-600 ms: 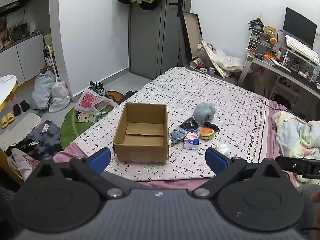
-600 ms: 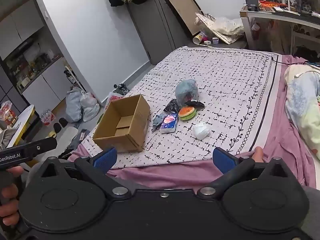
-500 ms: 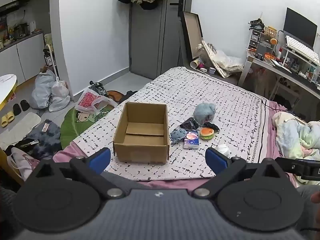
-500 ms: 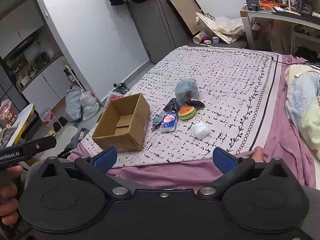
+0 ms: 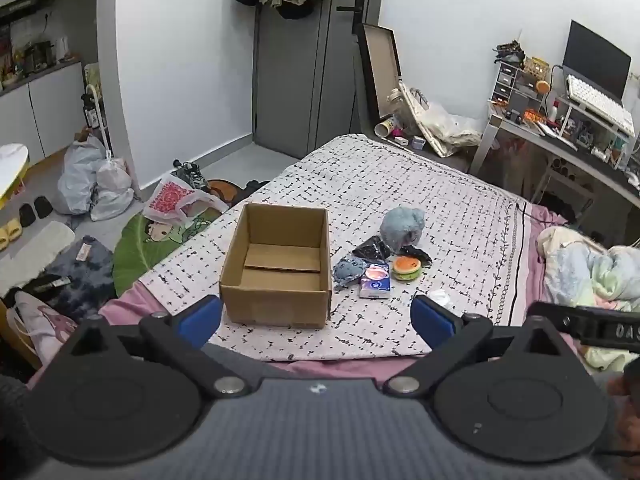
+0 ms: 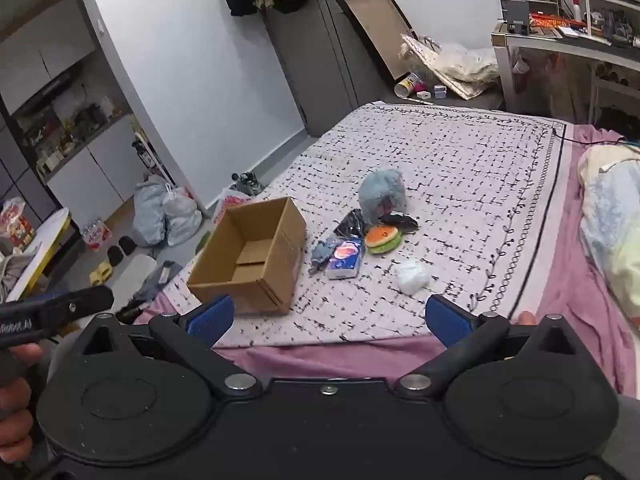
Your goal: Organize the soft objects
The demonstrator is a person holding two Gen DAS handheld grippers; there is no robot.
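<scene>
Patterned bedspread (image 5: 400, 184) carries a cardboard box (image 5: 280, 268) with soft toys (image 5: 402, 224) just beside it, while left gripper (image 5: 316, 320) and right gripper (image 6: 328, 320) gape, gripping nothing.

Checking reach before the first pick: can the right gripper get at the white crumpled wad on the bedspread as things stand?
Probably yes. The right gripper is open and empty, and the white crumpled wad lies apart from the other items, nearest the bed's edge. Only bare bedspread lies between them.
</scene>
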